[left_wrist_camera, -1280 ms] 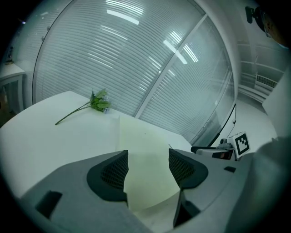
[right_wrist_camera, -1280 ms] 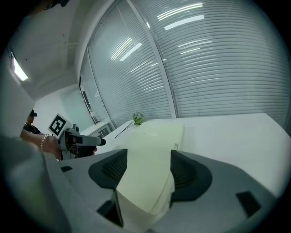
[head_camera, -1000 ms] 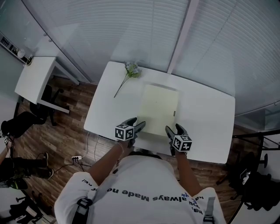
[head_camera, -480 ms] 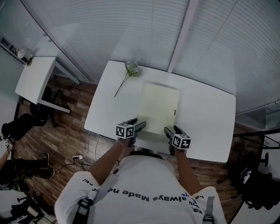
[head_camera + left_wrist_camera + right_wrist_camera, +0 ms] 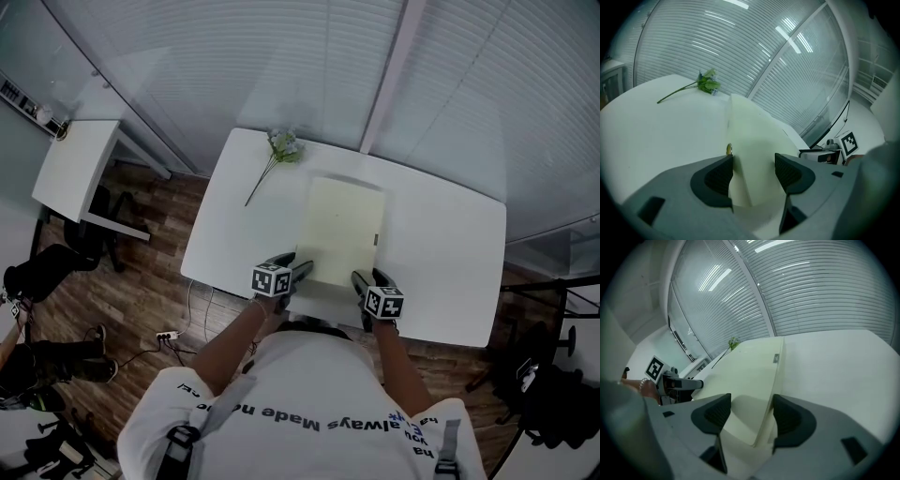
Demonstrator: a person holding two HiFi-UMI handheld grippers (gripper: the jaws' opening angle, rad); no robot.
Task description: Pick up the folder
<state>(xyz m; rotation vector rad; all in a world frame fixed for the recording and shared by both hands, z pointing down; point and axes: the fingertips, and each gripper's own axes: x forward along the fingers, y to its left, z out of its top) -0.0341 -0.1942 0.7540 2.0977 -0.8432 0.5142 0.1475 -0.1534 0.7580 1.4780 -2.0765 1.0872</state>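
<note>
A pale yellow folder [image 5: 340, 232] lies flat in the middle of the white table [image 5: 441, 253]. My left gripper [image 5: 292, 274] is at its near left corner and my right gripper [image 5: 364, 281] at its near right corner. In the left gripper view the open jaws of the left gripper [image 5: 753, 173] straddle the folder [image 5: 754, 136] corner, with a small metal rivet [image 5: 729, 149] beside the left pad. In the right gripper view the right gripper [image 5: 751, 416] stands open with the folder [image 5: 745, 376] edge between its pads.
An artificial flower sprig [image 5: 279, 150] lies at the table's far left, beyond the folder. Window blinds rise right behind the table. A small white side table [image 5: 75, 169] and a chair stand on the wooden floor at the left. The table's near edge is under my hands.
Both grippers have edged a little closer to the folder's near corners, the right one shifting slightly left. The folder has not moved.
</note>
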